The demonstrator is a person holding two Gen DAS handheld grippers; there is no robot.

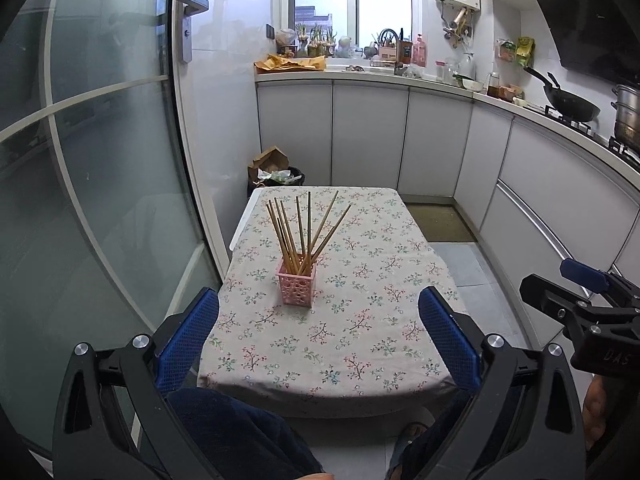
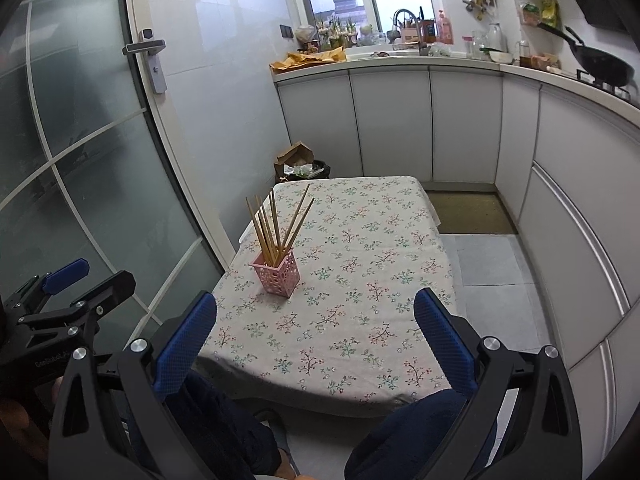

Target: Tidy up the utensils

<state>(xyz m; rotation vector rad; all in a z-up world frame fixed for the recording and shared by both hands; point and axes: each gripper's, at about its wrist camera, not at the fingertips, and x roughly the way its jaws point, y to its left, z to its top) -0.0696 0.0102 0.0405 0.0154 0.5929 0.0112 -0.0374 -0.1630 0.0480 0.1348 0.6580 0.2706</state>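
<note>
both grippers, left gripper (image 1: 320,344) and right gripper (image 2: 316,344), spread wide and empty; chopsticks (image 1: 304,232) stand near-upright in pink holder (image 1: 295,284) on table (image 1: 380,280), ahead-below, nearer left.

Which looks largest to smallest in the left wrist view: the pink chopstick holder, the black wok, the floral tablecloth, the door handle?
1. floral tablecloth, by far the largest.
2. black wok.
3. pink chopstick holder and door handle look about alike; they stand at different distances from the camera, so I do not rank them.
</note>
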